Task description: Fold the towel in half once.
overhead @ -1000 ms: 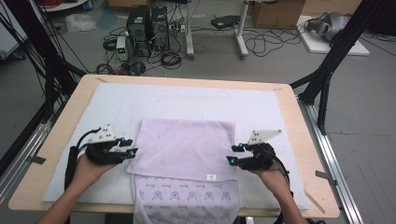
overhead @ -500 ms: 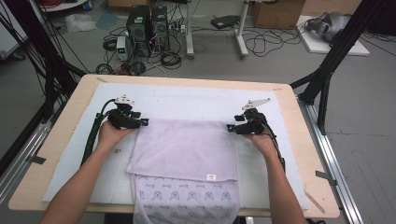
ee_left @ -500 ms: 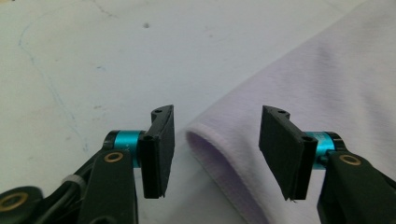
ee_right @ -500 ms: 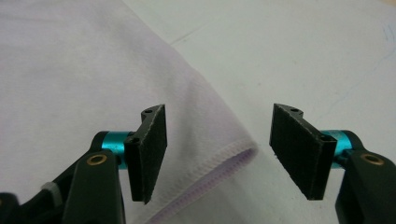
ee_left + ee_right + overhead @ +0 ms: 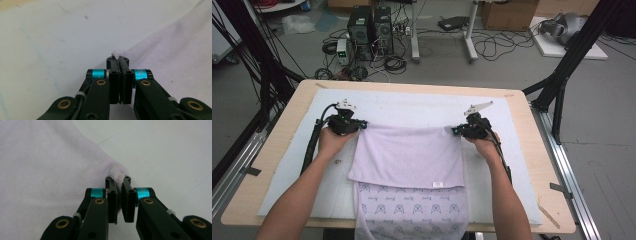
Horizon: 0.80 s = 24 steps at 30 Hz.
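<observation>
Both claws, left (image 5: 361, 125) and right (image 5: 453, 131), moved from the towel's (image 5: 407, 157) near corners to its far corners and have just closed, pinching the cloth.

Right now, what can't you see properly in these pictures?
- High view: the towel hangs over the table's near edge, and the picture's bottom edge cuts it off.
- High view: the towel's small label is too tiny to read.
- Left gripper view: the pinched corner is hidden by the left gripper.
</observation>
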### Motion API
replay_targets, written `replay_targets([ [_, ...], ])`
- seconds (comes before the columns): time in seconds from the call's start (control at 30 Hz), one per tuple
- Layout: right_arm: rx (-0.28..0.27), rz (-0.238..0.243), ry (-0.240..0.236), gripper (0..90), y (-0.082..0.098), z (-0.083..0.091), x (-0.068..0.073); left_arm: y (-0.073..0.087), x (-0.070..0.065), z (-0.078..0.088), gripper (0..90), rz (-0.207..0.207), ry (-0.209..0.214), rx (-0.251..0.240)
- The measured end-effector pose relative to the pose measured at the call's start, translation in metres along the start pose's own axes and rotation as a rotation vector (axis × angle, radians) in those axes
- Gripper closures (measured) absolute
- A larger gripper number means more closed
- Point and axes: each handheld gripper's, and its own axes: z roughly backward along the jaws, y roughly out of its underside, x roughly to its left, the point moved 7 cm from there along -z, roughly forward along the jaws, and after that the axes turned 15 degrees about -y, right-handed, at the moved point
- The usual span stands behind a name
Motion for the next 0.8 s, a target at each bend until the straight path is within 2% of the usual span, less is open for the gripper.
replay_targets([
  [0.07,-0.018,0.017,0.035,86.0,-0.018,0.011,-0.004,-0.018,0.009,0.007,87.9,-0.011,-0.037,-0.028],
  [0.13,-0.028,0.032,0.088,86.1,-0.042,0.025,-0.010,-0.043,0.019,0.015,87.9,0.011,-0.055,-0.070],
  [0.2,-0.050,0.042,0.117,86.1,-0.065,0.038,-0.013,-0.076,0.028,0.028,87.9,0.008,-0.081,-0.127],
  [0.27,-0.079,0.060,0.148,85.9,-0.088,0.051,-0.014,-0.101,0.032,0.038,87.9,-0.007,-0.095,-0.167],
  [0.3,-0.092,0.067,0.168,84.5,-0.096,0.057,-0.016,-0.109,0.032,0.041,87.5,-0.019,-0.097,-0.172],
  [0.33,-0.104,0.055,0.176,78.8,-0.101,0.060,-0.018,-0.112,0.033,0.041,85.5,-0.026,-0.096,-0.167],
  [0.37,-0.123,0.051,0.190,68.0,-0.103,0.062,-0.020,-0.113,0.034,0.039,76.0,-0.025,-0.115,-0.152],
  [0.4,-0.139,0.035,0.210,63.0,-0.103,0.063,-0.024,-0.110,0.034,0.037,63.0,-0.025,-0.114,-0.131],
  [0.43,-0.133,0.009,0.197,58.4,-0.098,0.060,-0.027,-0.104,0.033,0.033,61.1,-0.026,-0.079,-0.104],
  [0.47,-0.113,-0.017,0.187,55.8,-0.090,0.056,-0.030,-0.099,0.033,0.031,59.6,-0.029,-0.079,-0.093],
  [0.53,-0.086,-0.037,0.159,52.4,-0.077,0.048,-0.030,-0.083,0.031,0.026,58.4,-0.026,-0.063,-0.087],
  [0.63,-0.068,-0.038,0.134,50.2,-0.056,0.038,-0.023,-0.054,0.029,0.020,56.2,-0.016,-0.038,-0.056],
  [0.67,-0.063,-0.040,0.121,46.9,-0.050,0.035,-0.020,-0.047,0.027,0.019,55.8,-0.011,-0.024,-0.044],
  [0.7,-0.040,-0.067,0.086,44.7,-0.045,0.032,-0.017,-0.040,0.025,0.019,55.2,-0.014,-0.018,-0.043],
  [0.73,-0.021,-0.073,0.055,45.1,-0.042,0.029,-0.013,-0.034,0.023,0.020,55.0,-0.010,-0.008,-0.046],
  [0.8,-0.027,-0.020,0.072,46.9,-0.036,0.027,-0.003,-0.023,0.017,0.021,54.9,-0.009,0.018,-0.051],
])
